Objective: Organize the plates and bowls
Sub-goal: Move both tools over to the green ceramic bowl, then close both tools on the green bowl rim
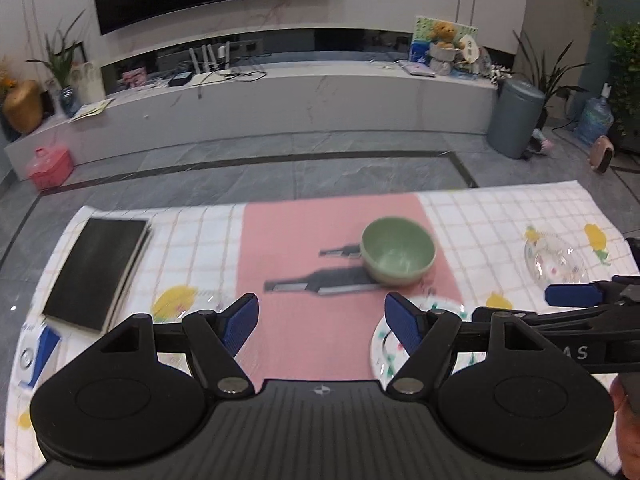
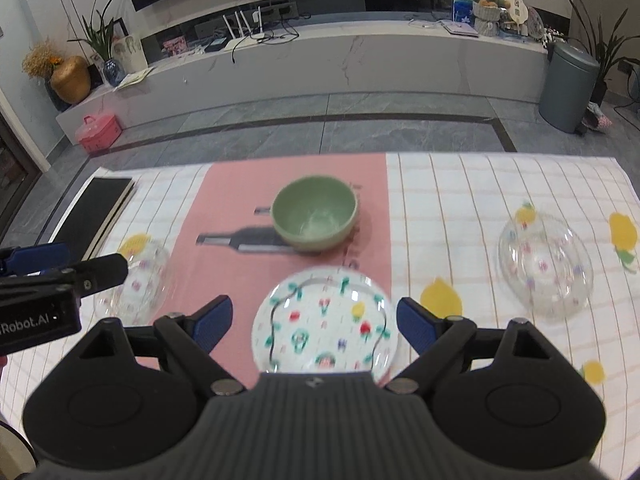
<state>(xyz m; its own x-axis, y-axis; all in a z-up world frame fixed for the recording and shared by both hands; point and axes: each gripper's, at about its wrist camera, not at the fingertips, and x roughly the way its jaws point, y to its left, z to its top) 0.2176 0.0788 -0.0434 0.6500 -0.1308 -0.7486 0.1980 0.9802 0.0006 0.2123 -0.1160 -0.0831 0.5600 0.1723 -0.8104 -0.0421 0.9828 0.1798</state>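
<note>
Only the right wrist view shows the left glass bowl [image 2: 134,280] whole.

Black ribbed gripper [image 2: 314,316] bodies, silver pivot screws, blue-padded fingers [image 2: 212,318].

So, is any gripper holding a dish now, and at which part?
Nothing is held. The left gripper and the right gripper are both open, with the patterned plate lying below the right one.

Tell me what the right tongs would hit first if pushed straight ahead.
Probably the patterned plate, which lies between the open right tongs in their own view. Beyond it stands the green bowl. Height above the plate is unclear, so they might pass over it.
</note>
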